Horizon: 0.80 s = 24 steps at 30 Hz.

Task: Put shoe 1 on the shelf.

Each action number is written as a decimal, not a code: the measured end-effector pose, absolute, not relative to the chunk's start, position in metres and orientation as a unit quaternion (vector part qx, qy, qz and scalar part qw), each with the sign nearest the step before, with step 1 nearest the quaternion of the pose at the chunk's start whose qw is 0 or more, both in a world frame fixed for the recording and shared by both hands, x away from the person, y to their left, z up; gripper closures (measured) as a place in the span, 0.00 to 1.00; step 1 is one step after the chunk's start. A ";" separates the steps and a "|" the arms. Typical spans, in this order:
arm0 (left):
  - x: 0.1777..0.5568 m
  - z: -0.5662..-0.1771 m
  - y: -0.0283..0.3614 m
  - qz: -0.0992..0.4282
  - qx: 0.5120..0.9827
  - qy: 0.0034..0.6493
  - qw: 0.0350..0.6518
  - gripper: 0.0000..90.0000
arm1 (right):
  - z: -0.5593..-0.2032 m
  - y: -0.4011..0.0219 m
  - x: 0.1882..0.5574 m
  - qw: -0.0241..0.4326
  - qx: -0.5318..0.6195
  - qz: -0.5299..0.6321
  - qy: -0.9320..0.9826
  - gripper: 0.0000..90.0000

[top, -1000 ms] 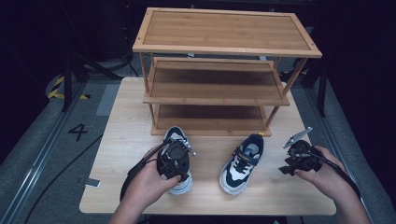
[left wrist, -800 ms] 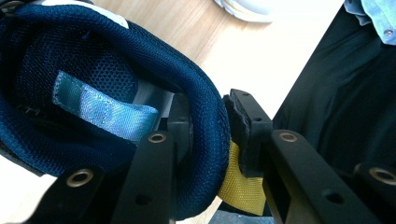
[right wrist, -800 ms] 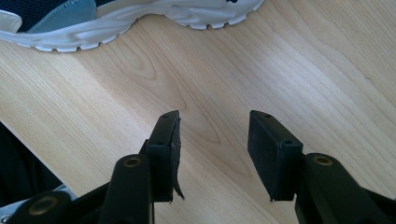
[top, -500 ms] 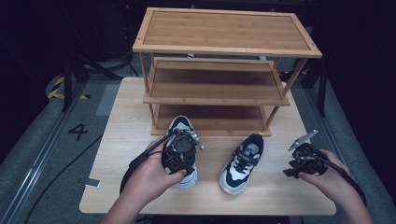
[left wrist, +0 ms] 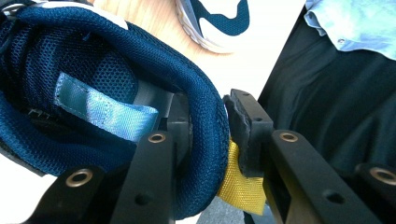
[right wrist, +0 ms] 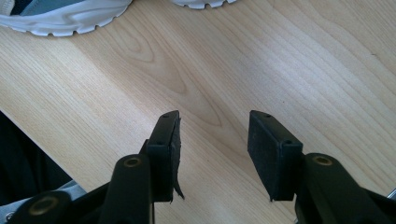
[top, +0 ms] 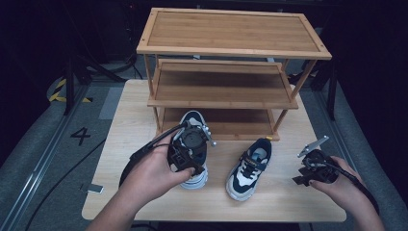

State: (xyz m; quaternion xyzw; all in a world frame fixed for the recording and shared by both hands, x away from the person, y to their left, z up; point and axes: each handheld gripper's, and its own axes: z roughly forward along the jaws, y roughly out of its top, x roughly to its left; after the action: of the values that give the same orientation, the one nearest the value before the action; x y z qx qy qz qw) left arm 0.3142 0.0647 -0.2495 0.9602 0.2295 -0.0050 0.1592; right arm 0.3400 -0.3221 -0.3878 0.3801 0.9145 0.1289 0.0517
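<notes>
My left gripper (top: 188, 150) is shut on the padded heel collar of a navy and white sneaker (top: 194, 121) and holds it off the wooden table (top: 130, 125), toe toward the rack. In the left gripper view one jaw sits inside the sneaker (left wrist: 93, 70) and the other presses from outside by a yellow heel tab (left wrist: 240, 189). The matching second sneaker (top: 250, 168) lies on the table right of centre. My right gripper (top: 304, 174) hovers near the table's right front, open with nothing between its fingers; its own view shows bare wood under the gripper (right wrist: 212, 149).
A three-tier bamboo shoe rack (top: 231, 48) stands at the back of the table, its shelves bare. A small flat device (top: 95, 188) lies at the table's left front edge. Dark floor with a painted 4 (top: 80, 135) lies to the left.
My left gripper has lifted the sneaker up off the table and carried it a little toward the rack. The right gripper has stayed about where it was.
</notes>
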 end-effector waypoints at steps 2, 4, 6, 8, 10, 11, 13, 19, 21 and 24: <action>0.314 -0.243 0.066 -0.003 0.960 0.229 0.163 0.80 | -0.388 -0.322 0.340 0.051 0.380 0.128 0.915 0.61; 0.314 -0.235 0.066 0.002 0.960 0.225 0.165 0.80 | -0.388 -0.322 0.339 0.051 0.380 0.128 0.915 0.61; 0.314 -0.230 0.067 0.003 0.961 0.223 0.165 0.80 | -0.387 -0.321 0.338 0.052 0.379 0.128 0.915 0.61; 0.315 -0.227 0.067 0.001 0.961 0.220 0.167 0.80 | -0.387 -0.321 0.338 0.053 0.379 0.128 0.915 0.61; 0.315 -0.221 0.067 -0.002 0.961 0.217 0.170 0.80 | -0.387 -0.322 0.338 0.052 0.379 0.129 0.915 0.61; 0.316 -0.217 0.067 -0.001 0.961 0.217 0.171 0.80 | -0.387 -0.322 0.338 0.052 0.379 0.128 0.915 0.61; 0.316 -0.212 0.067 0.003 0.961 0.215 0.172 0.80 | -0.388 -0.322 0.338 0.052 0.380 0.127 0.915 0.61; 0.318 -0.199 0.062 0.014 0.962 0.208 0.174 0.80 | -0.388 -0.321 0.337 0.051 0.379 0.128 0.915 0.61; 0.321 -0.195 0.059 0.015 0.962 0.207 0.175 0.80 | -0.389 -0.322 0.337 0.050 0.379 0.126 0.915 0.61; 0.327 -0.190 0.055 0.013 0.963 0.204 0.175 0.80 | -0.389 -0.323 0.337 0.047 0.381 0.126 0.915 0.61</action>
State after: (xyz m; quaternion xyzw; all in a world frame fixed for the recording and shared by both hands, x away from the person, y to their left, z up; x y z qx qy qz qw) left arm 0.3275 0.0552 -0.1905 0.9631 0.2039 0.0133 0.1750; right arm 0.3369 -0.3227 -0.3895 0.3815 0.9145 0.1260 0.0474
